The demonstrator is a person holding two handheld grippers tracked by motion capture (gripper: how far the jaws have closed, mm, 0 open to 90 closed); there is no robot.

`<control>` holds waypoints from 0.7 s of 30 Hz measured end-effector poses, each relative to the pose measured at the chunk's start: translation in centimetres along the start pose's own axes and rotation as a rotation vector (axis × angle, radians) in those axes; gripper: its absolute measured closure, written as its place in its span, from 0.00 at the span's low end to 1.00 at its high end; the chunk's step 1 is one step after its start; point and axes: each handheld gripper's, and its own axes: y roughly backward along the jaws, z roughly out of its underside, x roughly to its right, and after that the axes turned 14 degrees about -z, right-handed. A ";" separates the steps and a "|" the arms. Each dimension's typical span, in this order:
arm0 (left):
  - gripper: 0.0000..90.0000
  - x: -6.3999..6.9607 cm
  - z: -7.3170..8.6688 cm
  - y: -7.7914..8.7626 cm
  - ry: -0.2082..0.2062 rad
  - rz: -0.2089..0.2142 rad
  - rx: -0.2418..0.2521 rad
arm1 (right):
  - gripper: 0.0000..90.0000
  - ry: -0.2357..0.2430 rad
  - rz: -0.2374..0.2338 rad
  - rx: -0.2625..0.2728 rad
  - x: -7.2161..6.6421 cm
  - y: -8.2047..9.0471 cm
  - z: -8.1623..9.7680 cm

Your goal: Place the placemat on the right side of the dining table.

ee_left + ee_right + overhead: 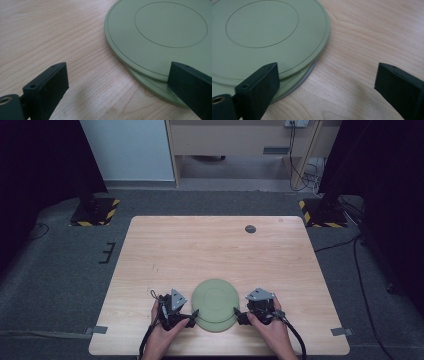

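On the near half of the pale wooden counter point(165, 245), the left claw point(194, 312) sits at the left edge of a stack of green plates point(215, 304), held in the person's left hand point(162, 332). Its jaws are spread wide with nothing between them. In the left gripper view, one jaw stands over bare wood while the other hangs at the rim of the top plate point(160, 35), and the lower plate point(152, 86) pokes out from under it toward the camera.

The plates lie flat near the counter's front edge, between the two claws. The top one is slid a little off the one beneath. There may be a third, greyer rim under those two in the right gripper view, though the edge is too thin to be sure.

The right claw point(235, 311), in the right hand point(272, 330), faces the stack's right edge. It too is wide open and empty: in its own view one jaw overlaps the plate rim and the other stands well off over the wood.

A small dark disc point(250, 229) lies far back on the counter, well apart from everything.
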 end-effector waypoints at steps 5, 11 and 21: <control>0.00 -0.2 -0.1 -0.3 0.017 -0.005 -0.012 | 0.02 -0.004 0.007 0.004 0.2 -0.2 0.0; 0.02 0.0 -0.1 -0.2 0.011 -0.017 -0.004 | 0.04 -0.019 0.005 0.012 0.4 -0.3 0.0; 0.02 0.0 -0.2 -0.5 0.016 -0.034 -0.010 | 0.03 -0.021 0.009 0.026 -0.1 -0.3 0.2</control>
